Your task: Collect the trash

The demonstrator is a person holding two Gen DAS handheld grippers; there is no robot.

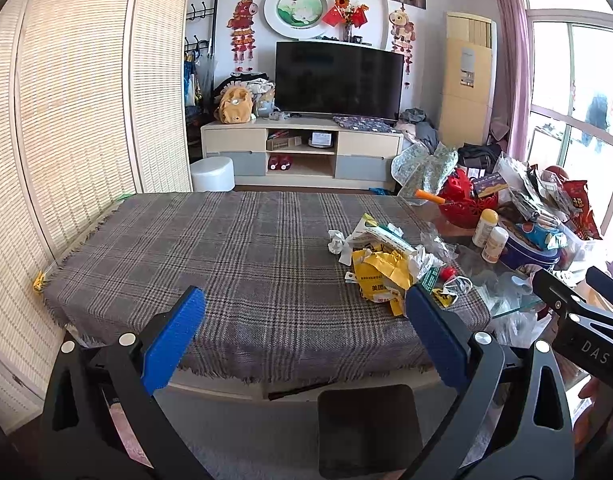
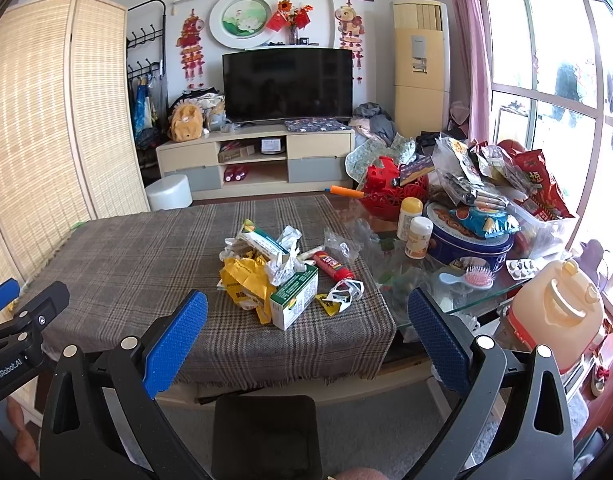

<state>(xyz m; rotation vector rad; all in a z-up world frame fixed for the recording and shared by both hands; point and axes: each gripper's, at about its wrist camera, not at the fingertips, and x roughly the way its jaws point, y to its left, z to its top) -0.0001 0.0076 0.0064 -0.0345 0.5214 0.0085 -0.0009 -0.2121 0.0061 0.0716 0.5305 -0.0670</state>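
A heap of trash (image 2: 266, 268) lies on the checked tablecloth (image 2: 146, 256): crumpled yellow wrappers (image 2: 246, 280), a green and white carton (image 2: 294, 300), a red tube (image 2: 330, 266), and crumpled white paper (image 2: 284, 240). The same heap (image 1: 386, 264) shows at the right in the left wrist view. My left gripper (image 1: 304, 312) is open and empty above the table's near edge, left of the heap. My right gripper (image 2: 306, 316) is open and empty, with the heap just beyond its fingertips. Both have blue pads (image 2: 174, 340).
Right of the cloth, a glass top (image 2: 446, 292) holds a blue biscuit tin (image 2: 470, 244), two white bottles (image 2: 414, 228), a pink hairbrush (image 2: 472, 280), a red basket (image 2: 390, 192) and snack bags (image 2: 538, 188). A jug (image 2: 558, 308) stands at the right. A woven screen (image 1: 74, 120) lines the left.
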